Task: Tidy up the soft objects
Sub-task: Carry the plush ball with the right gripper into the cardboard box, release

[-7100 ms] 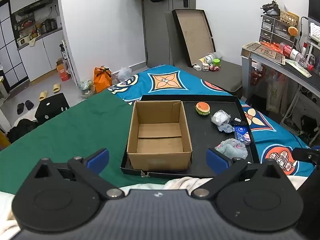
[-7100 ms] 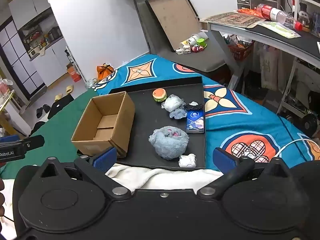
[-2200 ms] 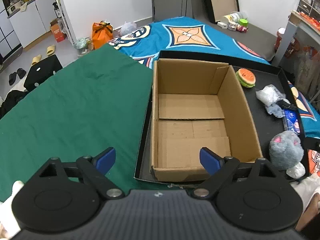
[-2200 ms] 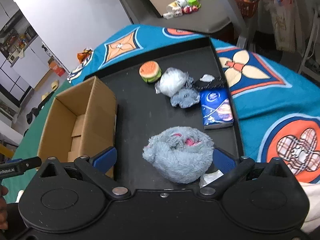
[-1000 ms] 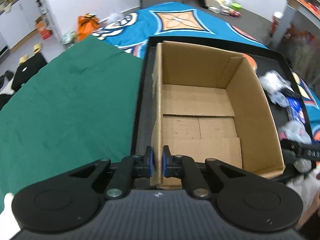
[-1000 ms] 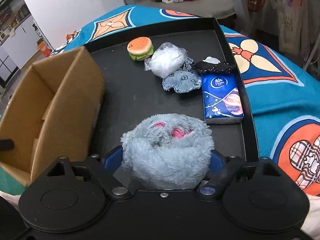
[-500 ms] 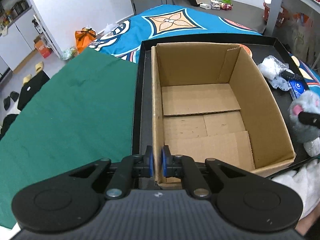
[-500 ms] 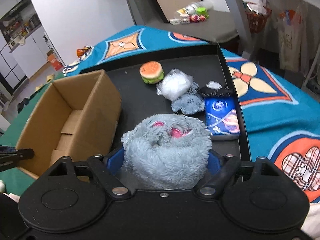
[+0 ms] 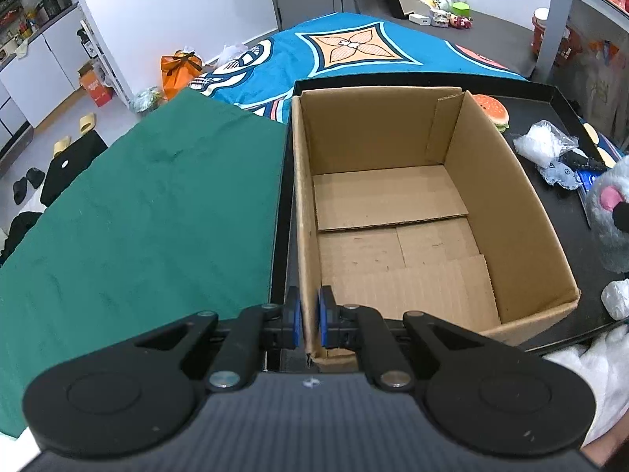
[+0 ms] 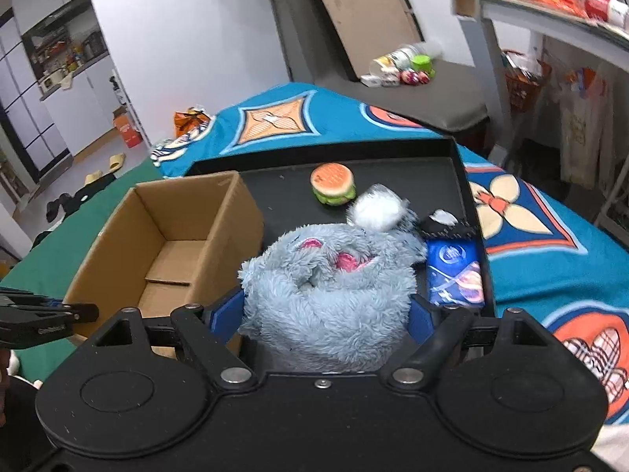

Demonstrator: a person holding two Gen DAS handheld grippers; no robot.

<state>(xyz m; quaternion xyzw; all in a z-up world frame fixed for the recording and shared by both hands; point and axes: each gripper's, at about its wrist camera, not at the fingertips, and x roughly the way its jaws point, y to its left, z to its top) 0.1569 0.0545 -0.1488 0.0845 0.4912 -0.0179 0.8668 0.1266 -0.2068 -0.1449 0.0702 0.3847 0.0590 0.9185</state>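
Note:
An empty cardboard box [image 9: 393,236] stands on the left part of a black tray [image 10: 393,149]. My left gripper [image 9: 309,318] is shut on the box's left wall at its near corner, one blue pad on each side. My right gripper [image 10: 322,316] is shut on a grey plush toy [image 10: 326,295] with pink ears, held above the tray just right of the box [image 10: 157,236]. The plush [image 9: 609,244] shows at the right edge of the left wrist view. The tip of the left gripper [image 10: 84,312] appears at the box's near corner.
On the tray beyond the plush lie a burger toy [image 10: 333,185], a white plastic bag [image 10: 375,208], a black pouch [image 10: 444,224] and a blue tissue pack [image 10: 456,275]. A white wad [image 9: 615,299] lies near the tray's front. Green cloth [image 9: 157,216] lies left of the tray.
The right gripper has risen with the grey plush, lifting it off the tray and nearer the box. The left gripper stays clamped on the box wall.

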